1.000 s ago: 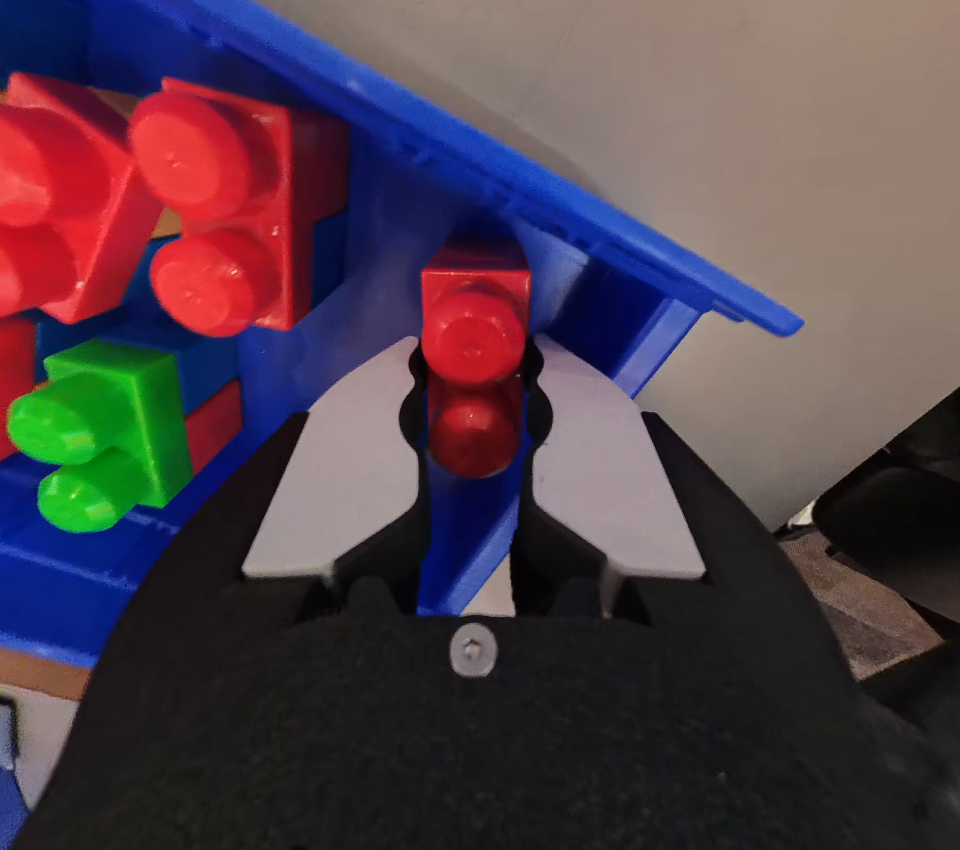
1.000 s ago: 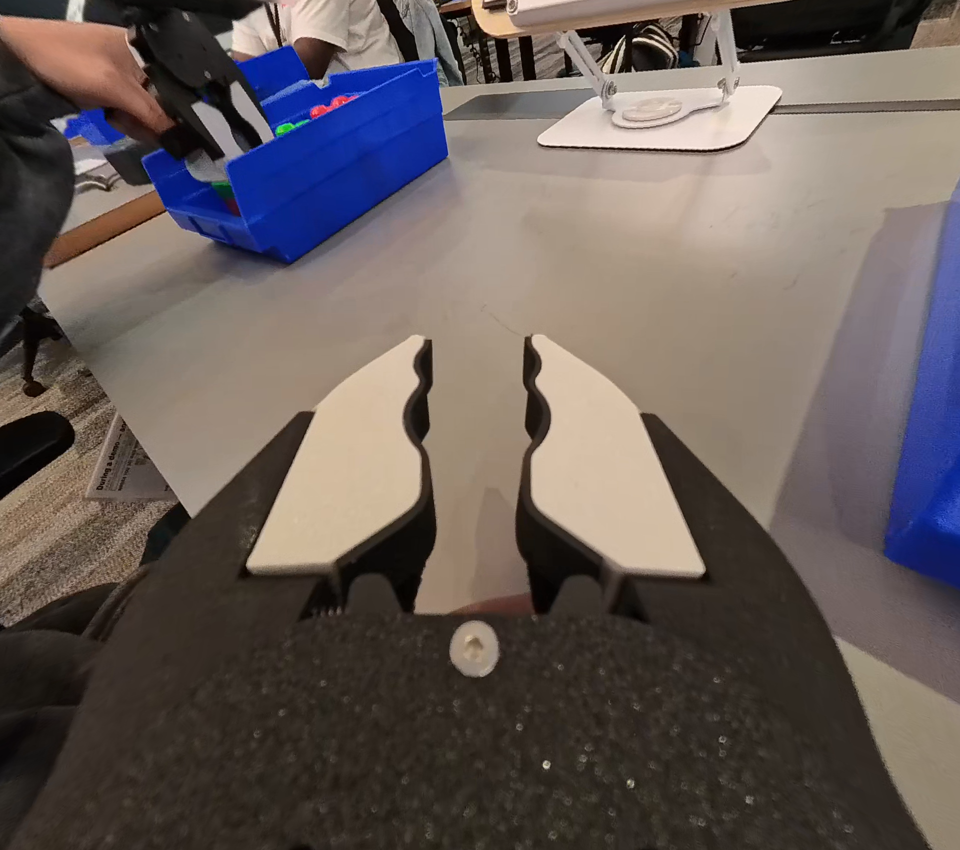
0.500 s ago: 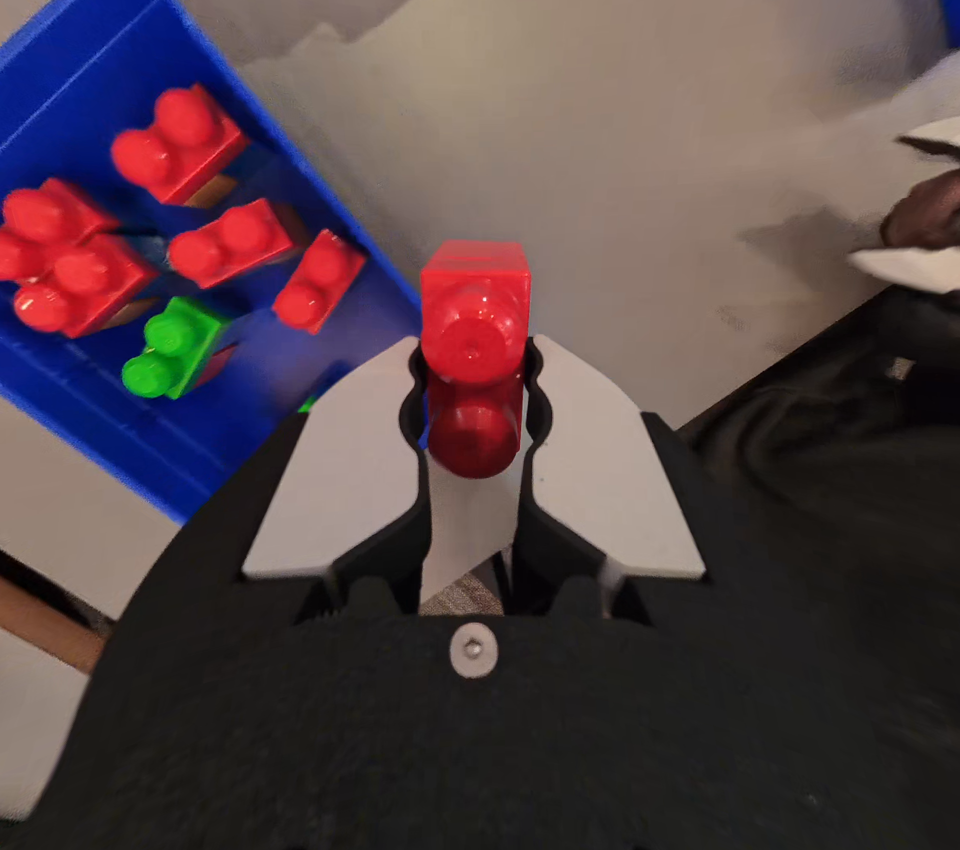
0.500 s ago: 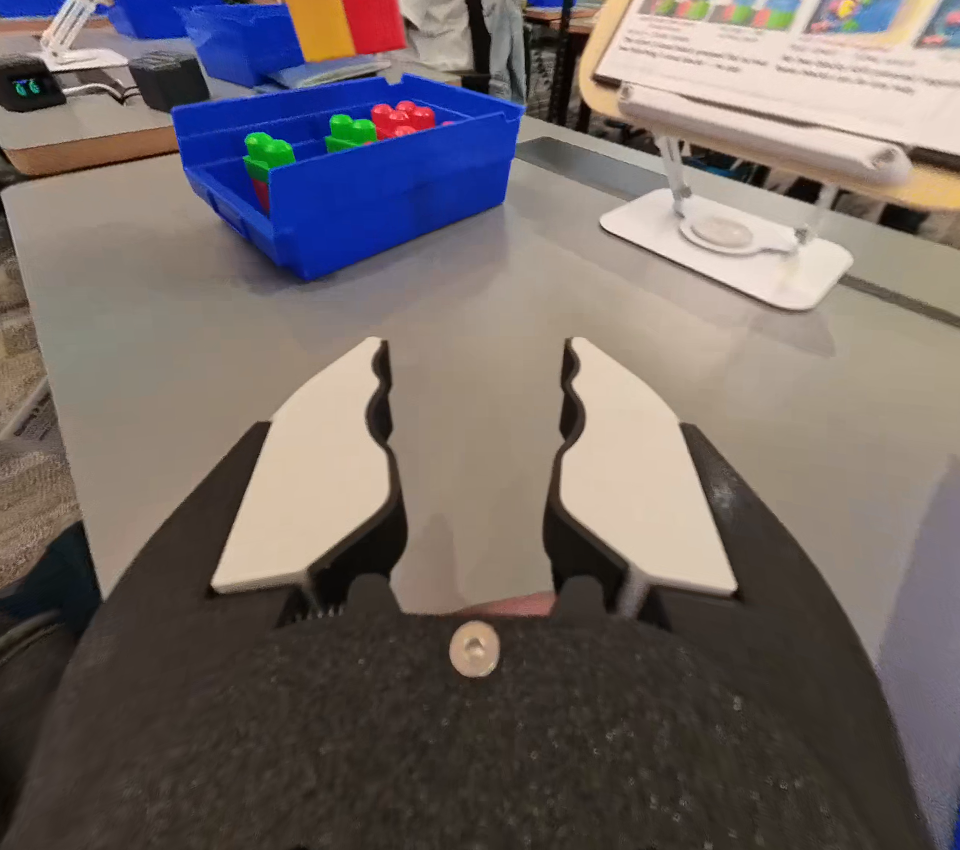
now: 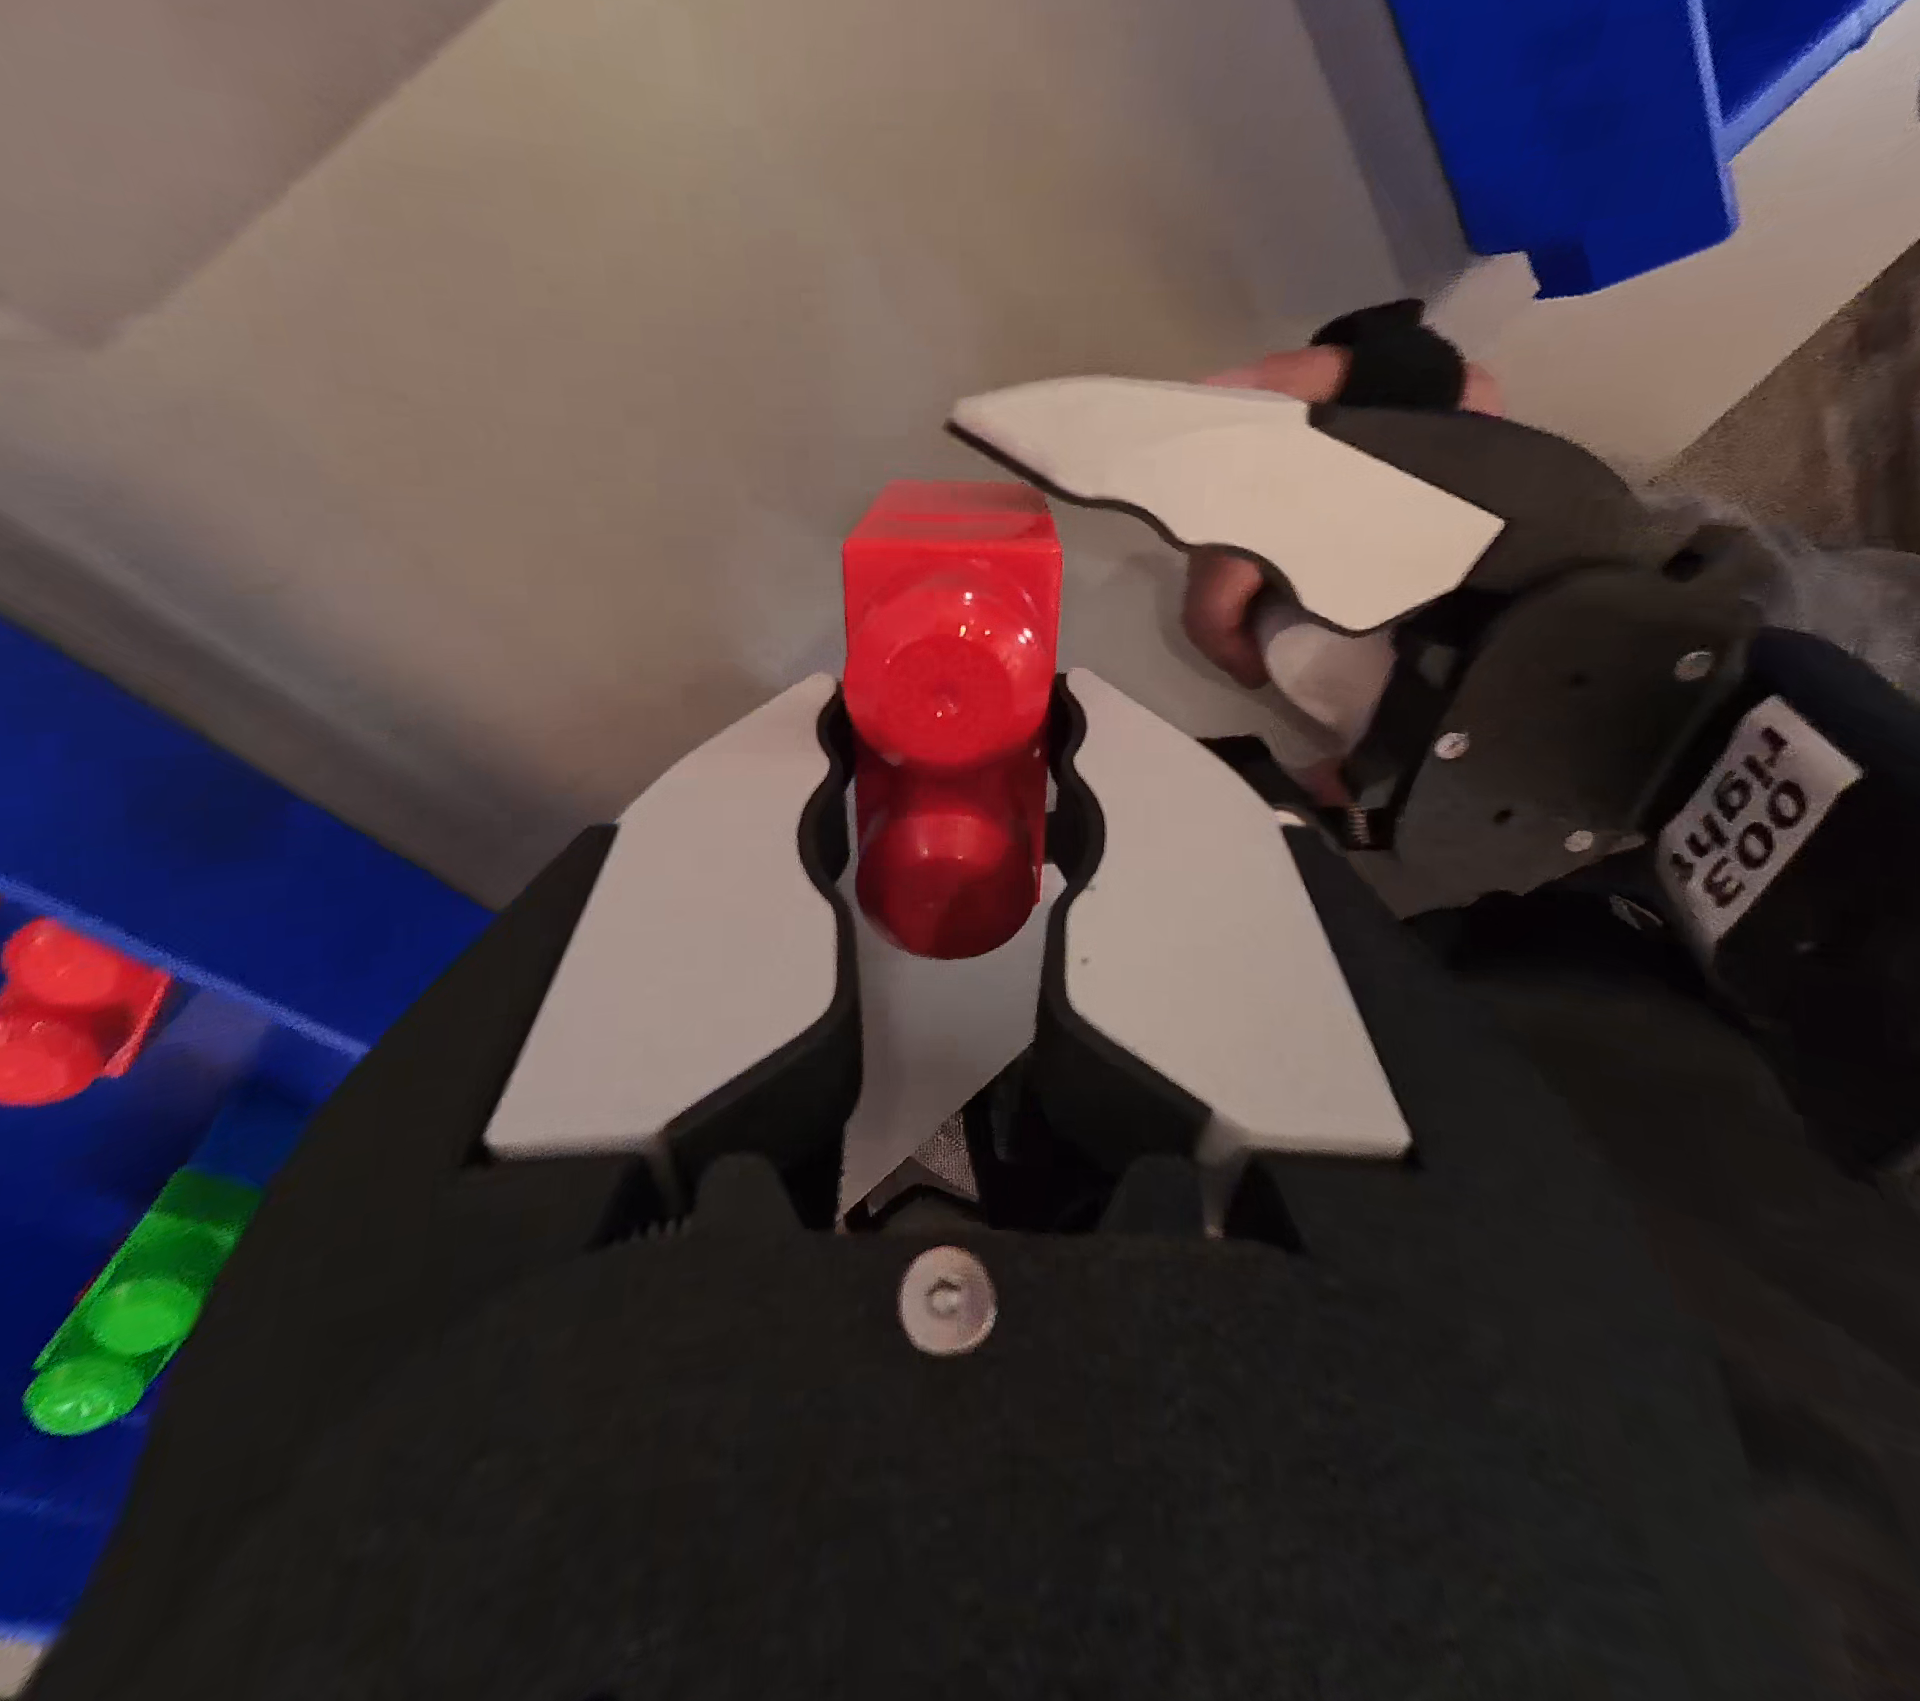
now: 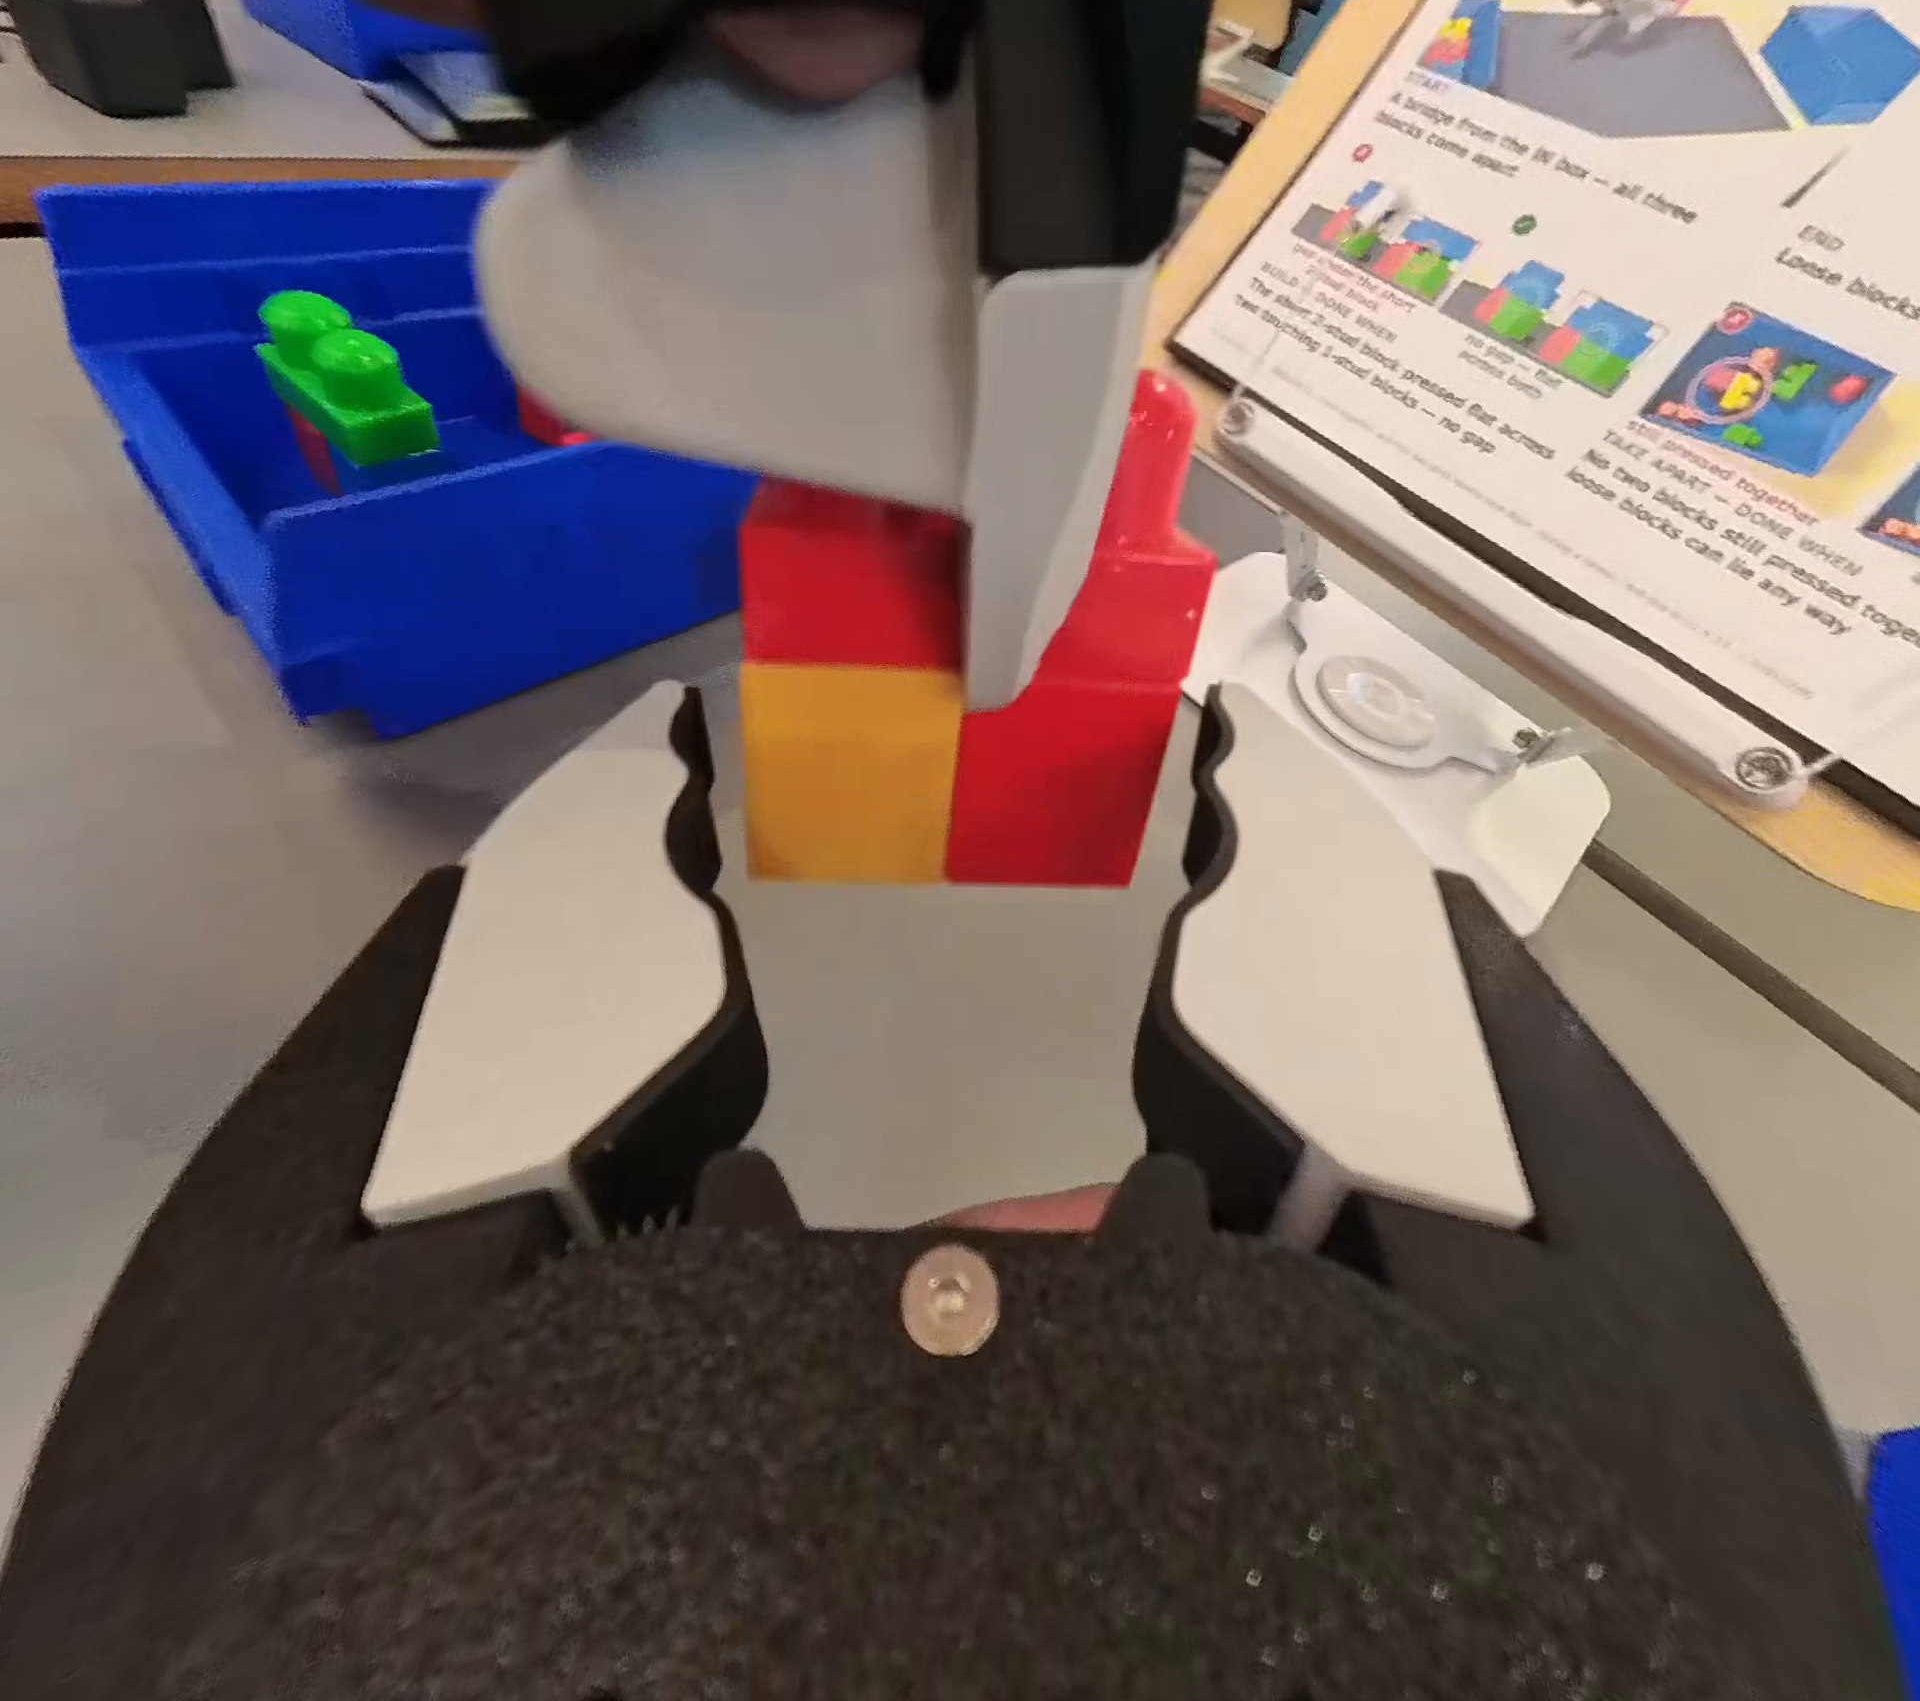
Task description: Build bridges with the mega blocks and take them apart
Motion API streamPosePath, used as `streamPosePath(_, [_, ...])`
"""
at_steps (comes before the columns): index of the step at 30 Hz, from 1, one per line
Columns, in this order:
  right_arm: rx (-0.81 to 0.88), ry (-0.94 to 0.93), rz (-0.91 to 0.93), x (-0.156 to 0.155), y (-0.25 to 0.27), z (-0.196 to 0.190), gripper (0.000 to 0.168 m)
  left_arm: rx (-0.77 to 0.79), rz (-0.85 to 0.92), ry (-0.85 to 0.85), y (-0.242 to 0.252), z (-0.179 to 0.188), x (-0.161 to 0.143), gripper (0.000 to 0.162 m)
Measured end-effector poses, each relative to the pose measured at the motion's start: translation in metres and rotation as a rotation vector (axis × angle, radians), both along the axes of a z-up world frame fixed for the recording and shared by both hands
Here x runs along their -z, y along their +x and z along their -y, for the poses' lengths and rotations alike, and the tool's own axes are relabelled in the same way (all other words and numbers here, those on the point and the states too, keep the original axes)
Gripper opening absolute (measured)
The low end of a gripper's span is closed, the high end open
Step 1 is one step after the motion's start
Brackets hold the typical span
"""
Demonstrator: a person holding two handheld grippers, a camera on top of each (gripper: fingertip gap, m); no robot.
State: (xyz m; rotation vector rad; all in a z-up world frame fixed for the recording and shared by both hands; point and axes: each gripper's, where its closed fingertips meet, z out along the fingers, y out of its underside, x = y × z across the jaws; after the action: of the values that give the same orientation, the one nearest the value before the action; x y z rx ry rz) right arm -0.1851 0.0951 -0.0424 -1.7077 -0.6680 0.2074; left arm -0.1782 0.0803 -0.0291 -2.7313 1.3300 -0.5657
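Currently, catalogue of one moment:

Left gripper [image 5: 948, 721]: pinching the bridge [image 6: 956, 716] by its red top block, held in the air above the table [image 5: 623, 249].
Bridge: three pieces pressed together, a red block over a yellow one and a second red one; in the right view it hangs at 12 o'clock, just ahead of the right fingertips.
Right gripper [image 6: 948, 778]: spread wide, holding nothing, its fingers flanking the two lower blocks without touching.
Progress: judged as take-apart stage, bridge lifted out but no block yet separated; all pulling remains.
Bin [image 6: 436, 529]: blue, at 10 o'clock, with a green block [image 6: 348, 384] and red ones inside.
Second bin [image 5: 1621, 20]: blue, at 2 o'clock in the left view.
Sheet stand [image 6: 1455, 716]: at 2 o'clock.
Obstruction: left finger covers the bridge's top.
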Motion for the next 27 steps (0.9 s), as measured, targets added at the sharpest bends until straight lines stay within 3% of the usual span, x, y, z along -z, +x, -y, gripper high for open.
streamPosePath(6, [-0.001, -0.099, 0.058, 0.026, 0.009, -0.008, 0.081, 0.056, -0.041, 0.030, 0.009, 0.001, 0.013, 0.035])
streamPosePath(27, [-0.055, -0.035, 0.210, 0.039, 0.004, -0.007, 0.080, 0.101, -0.109, -0.048, -0.007, 0.007, 0.021, 0.034])
